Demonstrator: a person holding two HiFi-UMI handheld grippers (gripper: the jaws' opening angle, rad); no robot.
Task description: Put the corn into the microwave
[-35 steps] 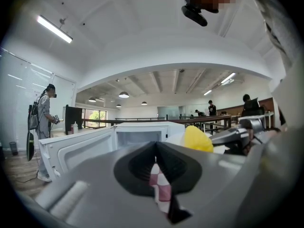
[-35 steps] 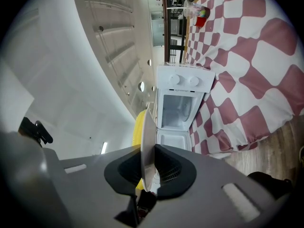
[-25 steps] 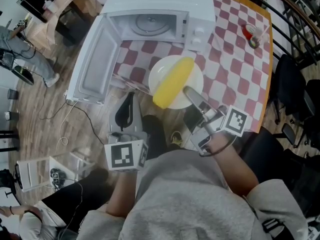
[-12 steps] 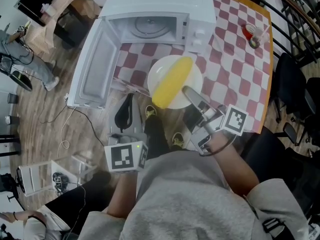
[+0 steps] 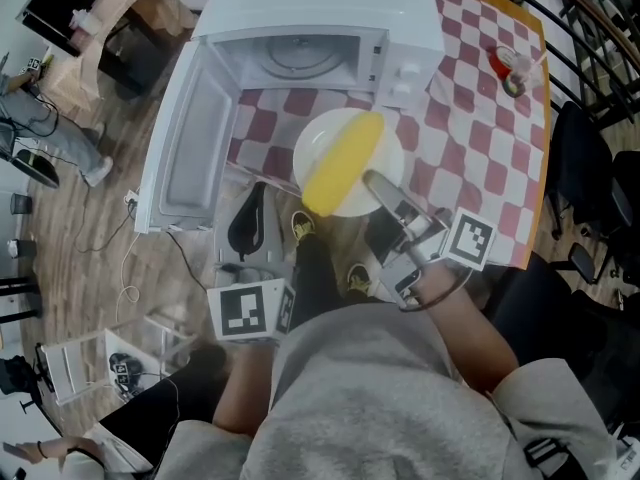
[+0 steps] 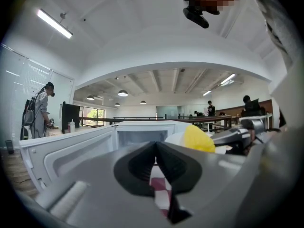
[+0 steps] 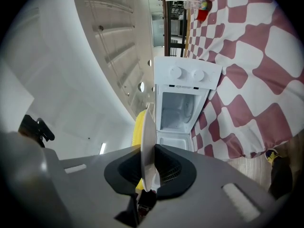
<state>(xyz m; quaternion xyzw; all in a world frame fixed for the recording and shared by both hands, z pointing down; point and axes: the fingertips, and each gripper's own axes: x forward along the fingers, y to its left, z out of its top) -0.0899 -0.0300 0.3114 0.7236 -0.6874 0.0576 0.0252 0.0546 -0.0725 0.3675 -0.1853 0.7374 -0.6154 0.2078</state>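
Door (image 5: 190, 138) of the microwave (image 5: 330, 8) stands open, left tongs (image 5: 256, 193) pressed together empty, corn (image 5: 345, 163) loose on the plate (image 5: 322, 140) pinched at its rim by right tongs (image 5: 372, 180) just outside the cavity: a tilt or bump could roll it off.

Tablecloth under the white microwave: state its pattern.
Dark red and white checked tablecloth, clearest in the head view.

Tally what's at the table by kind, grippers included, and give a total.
microwave: 1, door open
plate: 1
corn: 1, lying on the plate
cup: 1, at the far corner
grippers: 2, the left gripper shut and empty, the right gripper shut on the plate's rim
Total: 6
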